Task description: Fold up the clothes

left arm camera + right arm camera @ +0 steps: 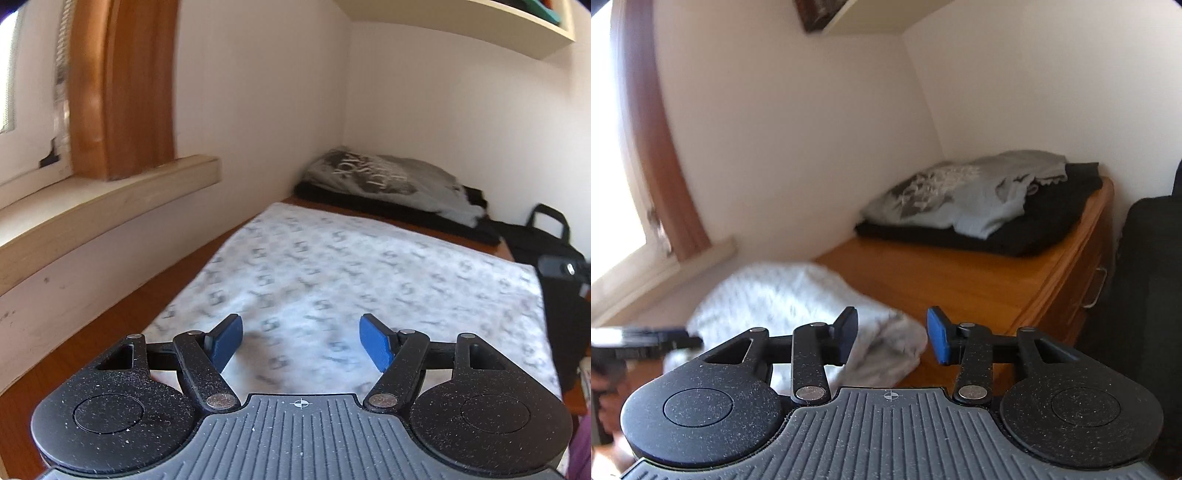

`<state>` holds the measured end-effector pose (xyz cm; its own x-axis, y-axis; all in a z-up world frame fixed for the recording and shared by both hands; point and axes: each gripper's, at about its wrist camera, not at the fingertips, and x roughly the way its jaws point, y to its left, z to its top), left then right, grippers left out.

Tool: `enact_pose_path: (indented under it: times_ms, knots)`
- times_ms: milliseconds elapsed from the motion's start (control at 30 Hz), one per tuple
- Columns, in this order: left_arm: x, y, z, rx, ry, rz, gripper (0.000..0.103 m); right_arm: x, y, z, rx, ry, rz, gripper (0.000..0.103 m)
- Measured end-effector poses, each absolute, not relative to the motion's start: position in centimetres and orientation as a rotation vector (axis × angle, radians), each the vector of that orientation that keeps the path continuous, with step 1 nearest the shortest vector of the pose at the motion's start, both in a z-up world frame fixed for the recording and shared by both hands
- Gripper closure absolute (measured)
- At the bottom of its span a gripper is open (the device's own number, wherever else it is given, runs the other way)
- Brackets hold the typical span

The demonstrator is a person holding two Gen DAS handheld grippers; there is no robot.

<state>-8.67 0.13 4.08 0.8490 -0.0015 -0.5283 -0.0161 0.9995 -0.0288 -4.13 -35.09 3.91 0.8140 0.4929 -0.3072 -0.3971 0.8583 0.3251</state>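
Note:
A white garment with a grey print [332, 266] lies spread flat on a wooden dresser top [110, 332]. My left gripper [301, 343] hovers over its near edge, open, with nothing between its blue pads [229, 341]. In the right wrist view the same garment [775, 295] looks bunched, and its near corner lies just beyond my right gripper [892, 334]. That gripper's jaws stand apart and do not press on the cloth. The left gripper [646, 341] shows blurred at the left edge there, held by a hand.
A grey printed T-shirt [960, 195] lies on a folded black garment [1034, 229] at the dresser's far corner against the walls. A black bag [1145, 295] stands right of the dresser, next to a drawer handle [1097, 288]. A window sill [110, 206] runs along the left.

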Motion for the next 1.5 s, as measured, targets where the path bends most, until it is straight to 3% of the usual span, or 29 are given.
enact_pose_path:
  times_ms: [133, 367, 433, 500, 667, 867, 1033, 1333, 1500]
  knots:
    - [-8.4, -0.5, 3.4, -0.012, 0.584, 0.009, 0.030, -4.6, -34.2, 4.6, 0.233, 0.325, 0.550, 0.060]
    - [-7.9, 0.0, 2.6, -0.028, 0.626, -0.010, 0.029, -1.1, -33.0, 2.3, 0.141, 0.442, 0.565, 0.063]
    - [-8.2, 0.1, 2.6, -0.029, 0.625, -0.012, 0.029, 0.4, -33.8, 1.6, 0.127, 0.476, 0.492, 0.054]
    - [-8.6, 0.3, 2.7, -0.036, 0.618, -0.010, 0.029, 0.8, -35.1, 2.0, 0.165, 0.475, 0.477, 0.054]
    - [-10.4, 1.5, 3.2, -0.058, 0.556, 0.050, 0.029, -1.4, -34.0, 3.7, 0.150, 0.391, 0.605, 0.054]
    - [-10.8, 3.7, 3.4, -0.097, 0.539, 0.125, 0.030, -4.5, -28.4, 3.3, 0.089, 0.442, 0.868, 0.052]
    - [-10.7, 4.4, 3.3, -0.103, 0.546, 0.143, 0.030, -6.1, -25.8, 2.0, -0.159, 0.426, 0.916, 0.051]
    - [-11.2, 5.0, 3.8, -0.127, 0.539, 0.130, 0.030, -2.9, -30.0, 2.9, -0.372, 0.416, 0.892, 0.052]
    - [-10.9, 4.1, 3.8, -0.137, 0.542, 0.089, 0.030, 0.8, -35.1, 4.0, -0.263, 0.431, 0.757, 0.053]
